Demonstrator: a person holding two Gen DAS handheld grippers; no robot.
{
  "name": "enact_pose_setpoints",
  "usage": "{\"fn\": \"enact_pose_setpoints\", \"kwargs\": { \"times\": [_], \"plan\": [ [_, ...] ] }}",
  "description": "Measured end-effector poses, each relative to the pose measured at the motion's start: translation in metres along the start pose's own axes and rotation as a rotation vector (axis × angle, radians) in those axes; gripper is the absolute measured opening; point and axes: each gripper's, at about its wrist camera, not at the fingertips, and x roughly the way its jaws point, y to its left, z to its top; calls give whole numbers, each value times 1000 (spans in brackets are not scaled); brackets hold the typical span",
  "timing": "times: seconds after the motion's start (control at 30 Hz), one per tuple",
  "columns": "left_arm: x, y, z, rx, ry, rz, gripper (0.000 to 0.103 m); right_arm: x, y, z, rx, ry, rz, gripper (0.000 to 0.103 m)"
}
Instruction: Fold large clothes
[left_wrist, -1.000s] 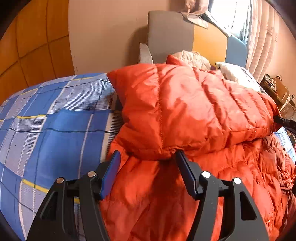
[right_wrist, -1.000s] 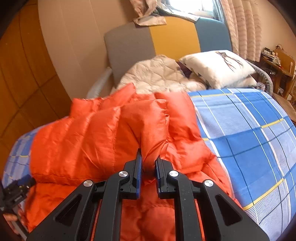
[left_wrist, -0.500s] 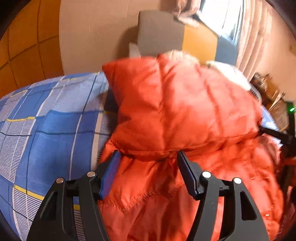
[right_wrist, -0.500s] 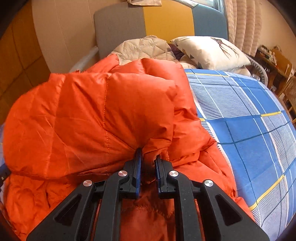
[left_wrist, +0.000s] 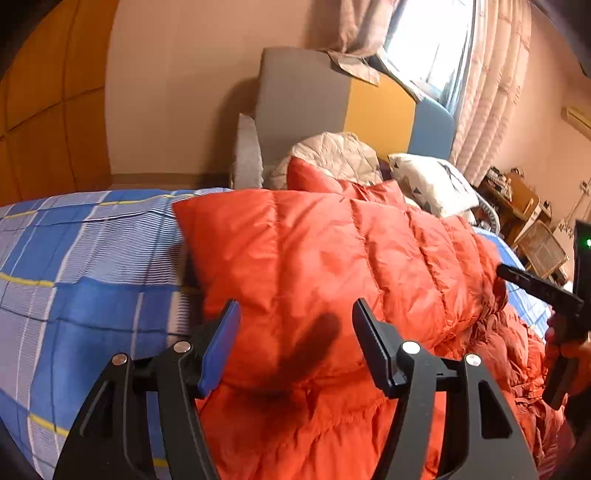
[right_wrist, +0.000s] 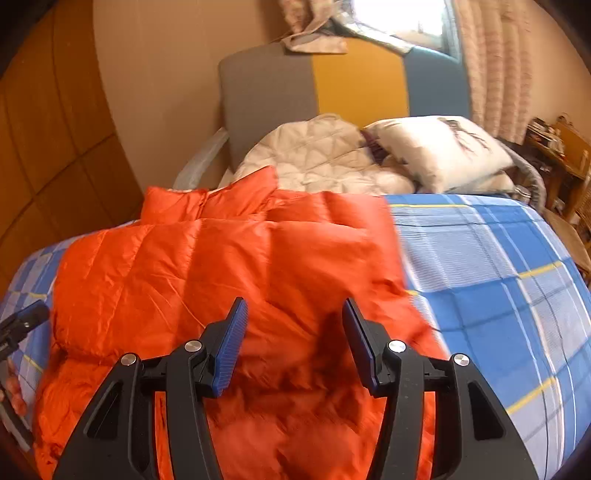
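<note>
Letting go of the folded orange down jacket (left_wrist: 332, 258) on the bed (left_wrist: 92, 277)

Right gripper (right_wrist: 291, 332) is opening off the fold, nothing pinched; left gripper (left_wrist: 295, 339) is hovering released. Being puffy and slick, the top layer risks springing open or sliding off once unpressed.

Daylight enters through the window (left_wrist: 428, 40) behind the bed's headboard; the pane is blown out to white in both views, and the room carries a warm orange cast. A dark, soft-edged shadow falls on the orange jacket (left_wrist: 306, 350) between the left gripper's fingers (left_wrist: 221, 343). Fisheye curvature bends walls, corners are vignetted black, and the jacket's near folds in the right view are motion-blurred.
</note>
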Motion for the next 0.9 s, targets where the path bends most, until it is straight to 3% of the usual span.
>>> {"fn": "enact_pose_setpoints", "kwargs": {
  "times": [0.23,0.47,0.57,0.7,0.9],
  "plan": [
    [46,4,6,-10,93,37,65,57,-2,7,-11,106,-37,53],
    [67,4,3,-8,115,76,65,83,-1,3,-13,157,-34,53],
    [52,2,0,-20,106,97,70,70,-5,4,8,171,-9,57],
    [10,-3,-15,-6,53,73,73,34,-12,-3,7,149,22,73],
    [-51,-9,-49,42,19,41,77,-30,-47,-33,24,187,14,74]
  ]
}}
